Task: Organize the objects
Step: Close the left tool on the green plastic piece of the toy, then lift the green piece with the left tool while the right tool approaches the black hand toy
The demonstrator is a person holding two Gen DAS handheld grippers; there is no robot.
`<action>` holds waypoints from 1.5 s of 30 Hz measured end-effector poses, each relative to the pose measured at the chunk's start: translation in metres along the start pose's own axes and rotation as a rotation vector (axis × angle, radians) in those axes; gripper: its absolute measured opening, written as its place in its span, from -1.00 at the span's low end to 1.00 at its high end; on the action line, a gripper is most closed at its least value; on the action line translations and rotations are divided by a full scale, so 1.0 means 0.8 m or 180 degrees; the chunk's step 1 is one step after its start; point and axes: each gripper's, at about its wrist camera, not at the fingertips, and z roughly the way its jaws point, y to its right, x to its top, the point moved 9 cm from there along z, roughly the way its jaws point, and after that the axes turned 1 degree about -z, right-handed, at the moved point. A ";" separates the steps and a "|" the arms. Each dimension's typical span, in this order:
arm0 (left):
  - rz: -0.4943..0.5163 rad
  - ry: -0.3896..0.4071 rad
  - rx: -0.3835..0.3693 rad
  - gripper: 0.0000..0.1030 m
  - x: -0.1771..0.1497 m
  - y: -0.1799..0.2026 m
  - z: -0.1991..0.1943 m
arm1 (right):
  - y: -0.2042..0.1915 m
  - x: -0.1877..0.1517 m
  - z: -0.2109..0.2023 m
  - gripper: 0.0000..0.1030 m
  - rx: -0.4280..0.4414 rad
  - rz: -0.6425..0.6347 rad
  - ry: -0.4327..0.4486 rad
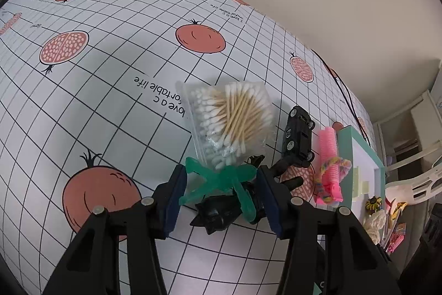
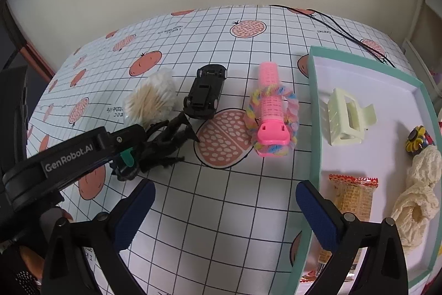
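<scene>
The left gripper [image 1: 222, 184] has its fingers apart around a green plastic figure [image 1: 221, 181] that lies on a black toy creature [image 1: 221, 212]; whether the blue pads touch it cannot be told. Just beyond, a clear bag of cotton swabs [image 1: 229, 120] rests on the tablecloth [image 1: 110, 101], with a black toy car [image 2: 205, 93] lying overturned beside it. A pink hair roller [image 2: 272, 112] with a rainbow scrunchie [image 2: 292, 112] around it lies near the teal-rimmed tray [image 2: 313, 129] at the right edge of the tabletop. In the tray sit a pale hair claw [image 2: 348, 120], a snack packet [image 2: 352, 195], a cream scrunchie [image 2: 417, 184] and a sunflower clip [image 2: 417, 141]. The right gripper [image 2: 225, 205] hangs wide open and empty above the cloth, its right finger over the tray's rim.
</scene>
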 end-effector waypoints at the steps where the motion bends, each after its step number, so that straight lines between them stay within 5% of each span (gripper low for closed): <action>1: -0.0021 -0.0001 -0.0015 0.05 0.000 0.000 0.000 | -0.001 0.000 0.001 1.00 -0.0001 -0.0001 -0.0002; 18: -0.0451 0.0071 -0.0154 0.05 0.008 -0.035 -0.018 | -0.025 0.009 0.017 1.00 0.0140 0.0178 0.0018; 32: -0.0773 0.0393 0.0166 0.05 0.031 -0.098 -0.048 | -0.067 0.017 0.040 1.00 0.0256 0.0374 0.0062; 45: -0.0896 0.0386 0.0250 0.05 0.029 -0.121 -0.049 | -0.090 0.024 0.064 1.00 -0.0043 0.0198 0.0064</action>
